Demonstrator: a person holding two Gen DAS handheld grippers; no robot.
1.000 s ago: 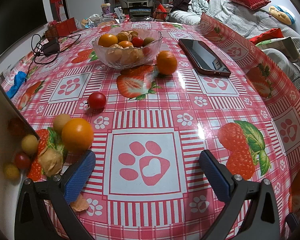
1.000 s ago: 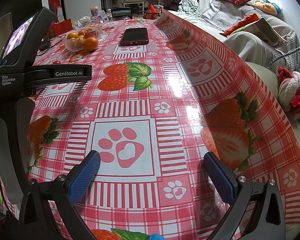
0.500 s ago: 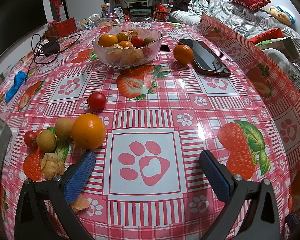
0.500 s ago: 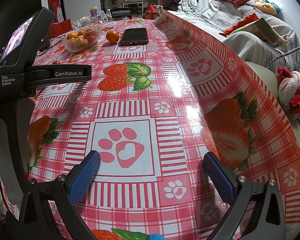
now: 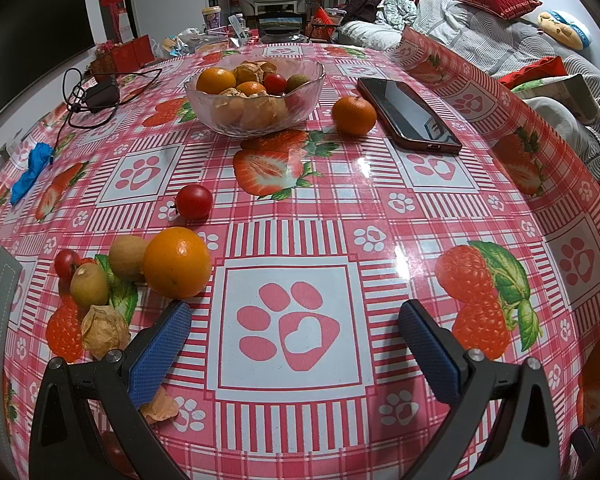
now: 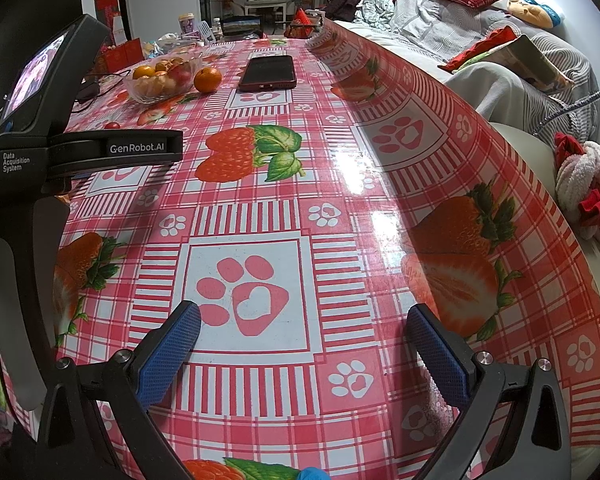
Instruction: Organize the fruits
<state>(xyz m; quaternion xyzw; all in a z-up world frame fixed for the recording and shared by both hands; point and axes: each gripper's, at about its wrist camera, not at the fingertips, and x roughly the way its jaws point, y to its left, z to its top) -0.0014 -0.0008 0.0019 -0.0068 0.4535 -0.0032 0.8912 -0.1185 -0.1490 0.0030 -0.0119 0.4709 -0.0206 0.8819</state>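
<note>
A glass bowl (image 5: 256,120) holding oranges, a tomato and husked fruits stands at the far middle of the table; it also shows in the right wrist view (image 6: 162,92). A small orange (image 5: 354,115) lies right of the bowl, next to a phone (image 5: 408,114). A cherry tomato (image 5: 194,201) lies mid-table. A large orange (image 5: 177,262), two kiwi-like fruits (image 5: 127,257), a small tomato (image 5: 67,262) and a husked fruit (image 5: 104,330) cluster just left of my left gripper (image 5: 296,340), which is open and empty. My right gripper (image 6: 300,340) is open and empty over the cloth.
A charger with black cable (image 5: 100,94) and a blue object (image 5: 30,172) lie at the left. A husk scrap (image 5: 162,404) lies under the left finger. The left gripper's body (image 6: 40,140) fills the right view's left side. A sofa (image 6: 480,60) borders the table's right edge.
The small orange moved from beside the bowl to the phone's side and settled there. A pale object at the left edge withdrew, uncovering the fruit cluster. Both grippers stayed still.
</note>
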